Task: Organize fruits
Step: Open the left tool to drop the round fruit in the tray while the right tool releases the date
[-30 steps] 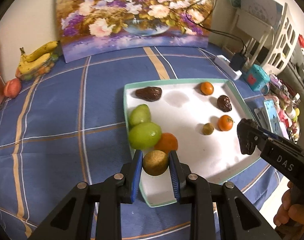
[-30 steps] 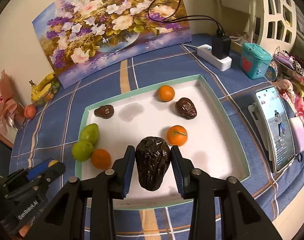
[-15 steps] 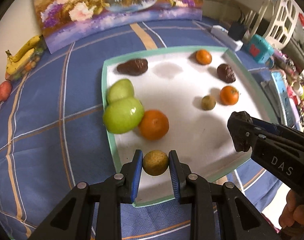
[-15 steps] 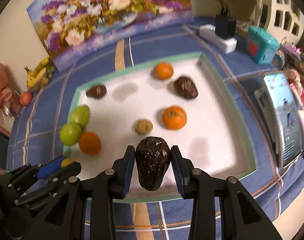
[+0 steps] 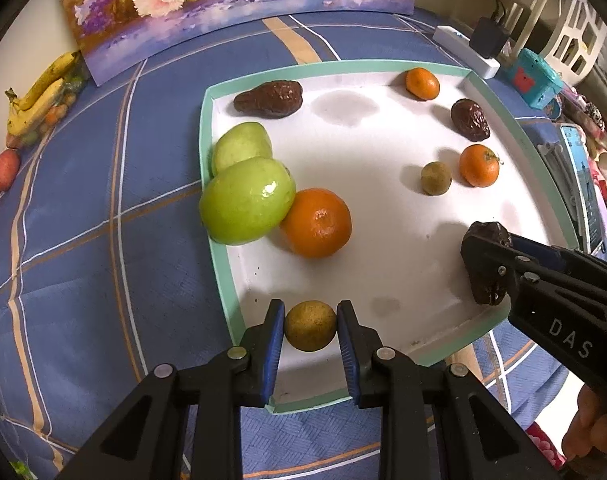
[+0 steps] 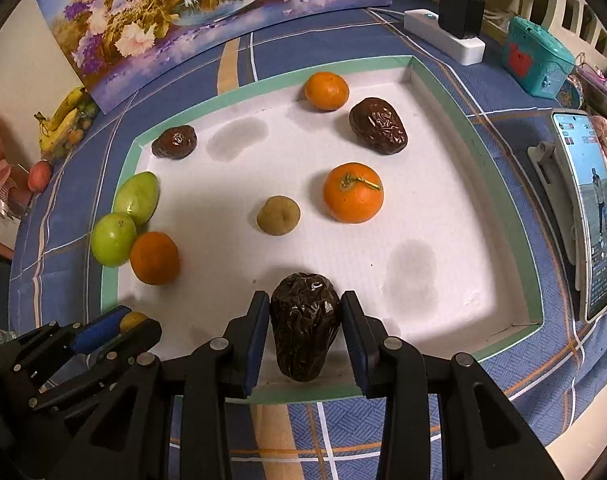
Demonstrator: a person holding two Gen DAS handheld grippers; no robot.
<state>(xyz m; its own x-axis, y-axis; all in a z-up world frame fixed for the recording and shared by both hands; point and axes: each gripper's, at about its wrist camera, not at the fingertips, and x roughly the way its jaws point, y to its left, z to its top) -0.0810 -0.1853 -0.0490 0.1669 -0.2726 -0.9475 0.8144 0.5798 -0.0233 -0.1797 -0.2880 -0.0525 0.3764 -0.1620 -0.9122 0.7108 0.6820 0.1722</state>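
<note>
A white tray with a mint-green rim (image 5: 215, 240) (image 6: 503, 168) lies on the blue checked cloth. My left gripper (image 5: 310, 330) is shut on a small tan round fruit (image 5: 310, 331) low over the tray's near-left corner. My right gripper (image 6: 305, 326) is shut on a wrinkled dark date (image 6: 304, 324) over the tray's near edge; in the left wrist view it enters from the right (image 5: 488, 264). On the tray lie two green fruits (image 5: 245, 200), three oranges (image 5: 317, 222) (image 6: 353, 198) (image 6: 326, 91), two dark dates (image 6: 378, 126) (image 6: 174, 142) and another tan fruit (image 6: 278, 215).
A flower painting (image 6: 207, 12) leans on the wall behind the tray. Bananas (image 5: 39, 96) and a peach (image 5: 3, 164) lie at far left. A power strip (image 6: 443, 36), a teal box (image 6: 537, 56) and a phone on a stand (image 6: 587, 208) crowd the right side.
Both grippers have come down toward the tray with their fruits still held, and both views tip further downward. The fruits on the tray have not moved.
</note>
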